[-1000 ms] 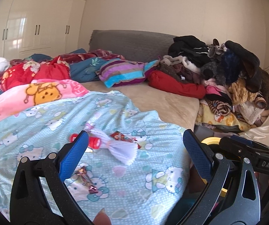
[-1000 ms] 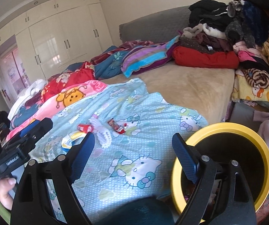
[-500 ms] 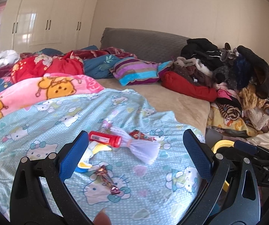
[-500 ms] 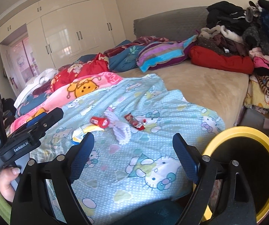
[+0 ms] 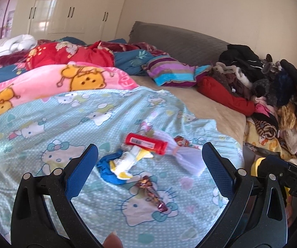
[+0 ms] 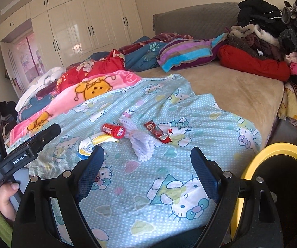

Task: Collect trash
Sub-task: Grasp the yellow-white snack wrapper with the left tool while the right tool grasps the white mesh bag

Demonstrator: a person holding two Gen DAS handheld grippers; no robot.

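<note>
While I hold both claws over the bed, my left gripper point(image 5: 149, 161) stands spread wide with nothing between its blue pads, and my right gripper point(image 6: 147, 163) is released just the same, gripping nothing. Ahead of them the trash lies scattered on the light blue cartoon-cat blanket point(image 5: 65, 124). A red tube point(image 5: 146, 143) with a barcode label lies on its side near the middle of the litter. Just below it sits a crumpled blue, white and yellow wrapper point(image 5: 120, 165), touching or nearly touching the tube. A white foam net sleeve point(image 5: 184, 158) lies against the tube's right end and flares out toward my right pad. Behind that sleeve a red snack wrapper point(image 6: 158, 133) rests flat on the blanket. Nearest to my left claw lies a small twisted candy wrapper point(image 5: 152, 192), dark red and shiny, apart from the rest.

From my right wrist I see the yellow-rimmed bin point(image 6: 272, 155) with its dark inside, standing low at the bed's edge, right of the blanket. My left hand point(image 6: 6, 200), in a green sleeve, grips its handle at the left of that view. Folded clothes point(image 5: 272, 95) are heaped along the bed's far right side
</note>
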